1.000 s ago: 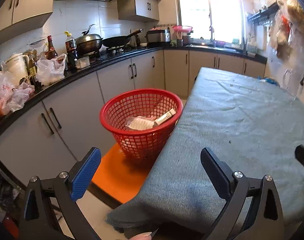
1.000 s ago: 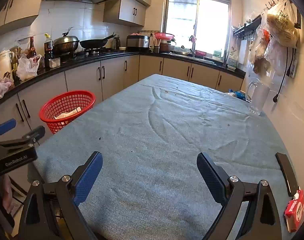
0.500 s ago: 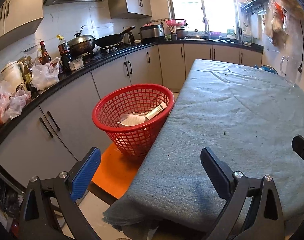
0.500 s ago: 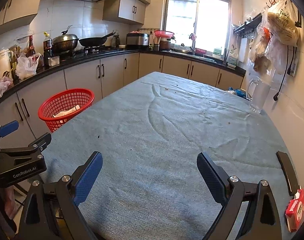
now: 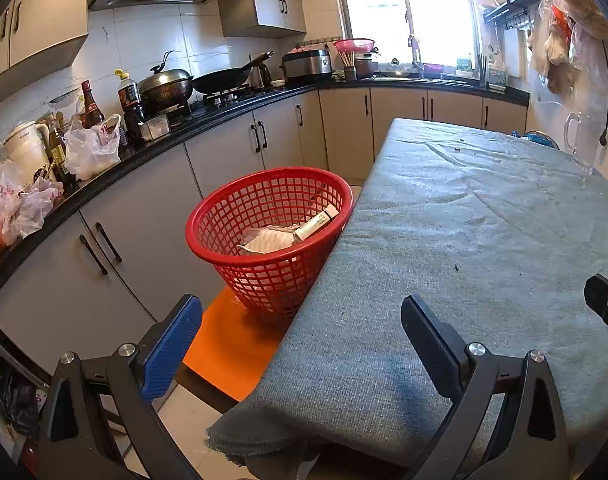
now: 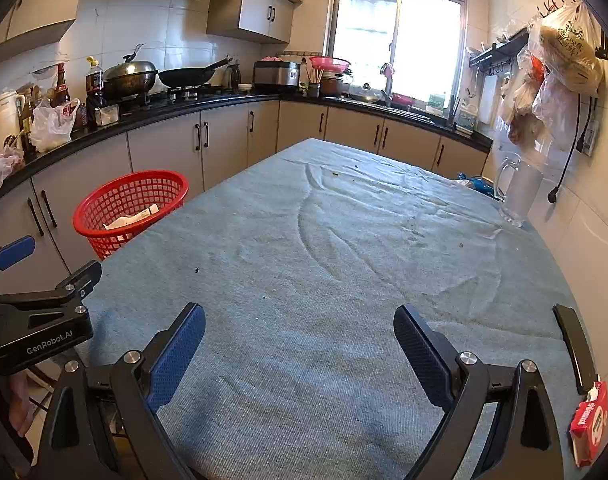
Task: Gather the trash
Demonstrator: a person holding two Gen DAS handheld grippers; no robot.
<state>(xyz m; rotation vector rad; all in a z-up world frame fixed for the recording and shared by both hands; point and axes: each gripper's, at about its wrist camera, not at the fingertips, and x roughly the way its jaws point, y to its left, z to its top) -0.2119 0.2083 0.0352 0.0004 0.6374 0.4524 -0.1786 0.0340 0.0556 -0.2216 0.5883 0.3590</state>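
Observation:
A red mesh basket [image 5: 232, 220] stands on an orange stool [image 5: 232, 344] beside the table's left edge; it also shows in the right wrist view [image 6: 104, 208]. Inside lie a white wrapper [image 5: 266, 242] and a small white box [image 5: 315, 222]. My left gripper [image 5: 302, 332] is open and empty, low over the table's near left corner, a short way in front of the basket. My right gripper [image 6: 300, 344] is open and empty over the near edge of the grey-blue tablecloth [image 6: 343, 260]. A red packet [image 6: 589, 418] lies at the table's right edge.
A black flat bar [image 6: 573, 344] lies near the red packet. A clear glass pitcher [image 6: 519, 192] stands at the far right by the wall. Cabinets and a cluttered black counter [image 5: 152, 148] run along the left. Bags [image 6: 559, 64] hang on the right wall.
The left gripper has drawn back and lowered, so the basket and table look farther away. The right gripper has shifted slightly; the left gripper now shows closer at its left edge. Both stay open.

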